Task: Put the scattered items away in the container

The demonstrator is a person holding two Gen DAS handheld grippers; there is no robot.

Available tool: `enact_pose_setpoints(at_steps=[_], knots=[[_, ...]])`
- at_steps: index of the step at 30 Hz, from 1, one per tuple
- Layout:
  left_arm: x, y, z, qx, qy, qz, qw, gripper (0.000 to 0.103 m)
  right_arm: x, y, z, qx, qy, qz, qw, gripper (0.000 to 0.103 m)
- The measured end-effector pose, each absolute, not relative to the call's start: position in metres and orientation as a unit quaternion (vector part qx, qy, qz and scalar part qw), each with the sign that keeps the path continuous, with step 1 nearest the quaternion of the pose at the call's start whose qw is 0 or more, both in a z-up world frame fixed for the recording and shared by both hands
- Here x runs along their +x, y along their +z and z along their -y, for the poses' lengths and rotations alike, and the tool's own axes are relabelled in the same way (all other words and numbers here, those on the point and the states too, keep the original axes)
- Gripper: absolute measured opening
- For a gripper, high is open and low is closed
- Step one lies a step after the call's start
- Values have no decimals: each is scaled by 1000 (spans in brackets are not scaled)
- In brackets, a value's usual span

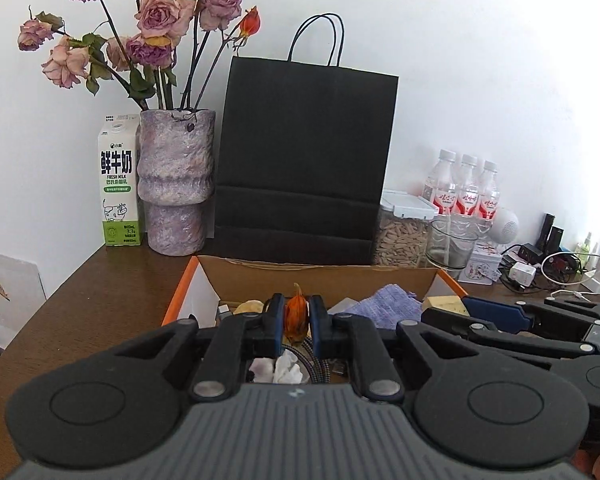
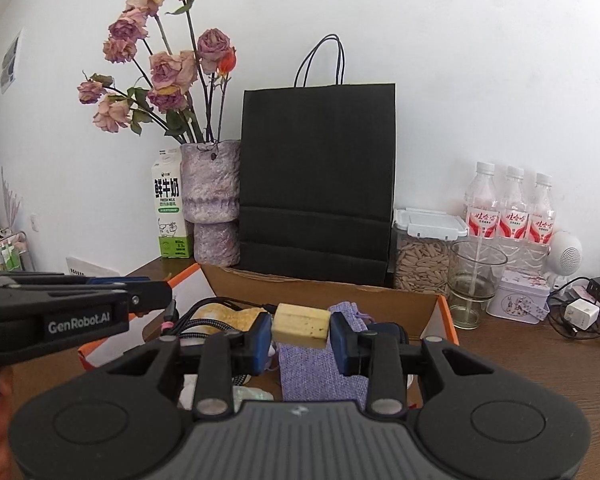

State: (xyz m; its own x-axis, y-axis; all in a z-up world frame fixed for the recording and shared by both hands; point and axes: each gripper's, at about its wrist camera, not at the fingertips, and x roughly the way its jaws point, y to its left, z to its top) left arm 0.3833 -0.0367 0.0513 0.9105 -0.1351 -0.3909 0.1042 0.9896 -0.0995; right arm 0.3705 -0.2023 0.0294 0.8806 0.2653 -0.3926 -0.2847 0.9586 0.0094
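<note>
While both things hang over the open cardboard box (image 2: 320,286), a few things could go wrong. The left hand-held gripper (image 1: 296,316) pinches a small dried orange flower bud (image 1: 297,312) between its blue pads, and the bud looks thin and crumbly, so a hard squeeze could crush it. It could also slip out and land on the brown worktop (image 1: 100,292) and not in the box. The right hand-held gripper (image 2: 300,330) is closed on a pale yellow block (image 2: 300,322) that looks like a sponge or a bit of wood; I cannot tell which. The pads only hold its two ends, so a quick tilt could make it twist and drop. The two grippers are close side by side, and they could bump if both go down together. The box sits near on the worktop, with orange edges, just in front of a tall black paper bag (image 1: 304,160). Inside it lie a purple cloth pouch (image 2: 320,368), a braided cable (image 2: 216,324), something white and crumpled (image 1: 286,366) and a tan rounded thing I cannot name. To the left at the back, a rough purple vase (image 1: 176,184) holds dried roses, and a milk carton (image 1: 118,184) stands beside it. To the right, a clear jar (image 2: 420,264) with a white lid is full of seeds, and an empty glass (image 2: 474,280) stands just beside it. A knock there could tip the glass.
</note>
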Motion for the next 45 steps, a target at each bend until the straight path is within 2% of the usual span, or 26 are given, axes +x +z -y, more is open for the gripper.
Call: enact_pose_setpoints(at_steps=[12,14,15,16,17,18,19,22,33,45], knots=[[416,26,44,9,-61,-215,975,14,398,6,200,-52,126,-228,964,31],[412,28,43,15,-52,-206,977,14,395,8,202,-54,118,-230,964,42],[410,30,42,17,-45,-201,978,20,394,9,204,-53,115,-229,965,61],[409,32,41,16,-38,-198,979,44,392,11,205,-51,111,-225,967,85],[406,35,39,14,-32,-192,981,62,390,15,207,-50,109,-220,968,94],[402,38,37,11,-29,-179,983,97,387,17,208,-51,108,-216,969,103],[398,41,36,10,-26,-166,986,103,385,20,209,-53,108,-215,969,103],[389,49,37,17,-21,-142,990,103,383,26,211,-46,108,-219,969,103],[381,50,33,9,-11,-157,987,103,373,26,210,-50,102,-227,967,103],[325,61,24,-4,-25,-154,988,103,314,40,212,-45,101,-212,971,103]])
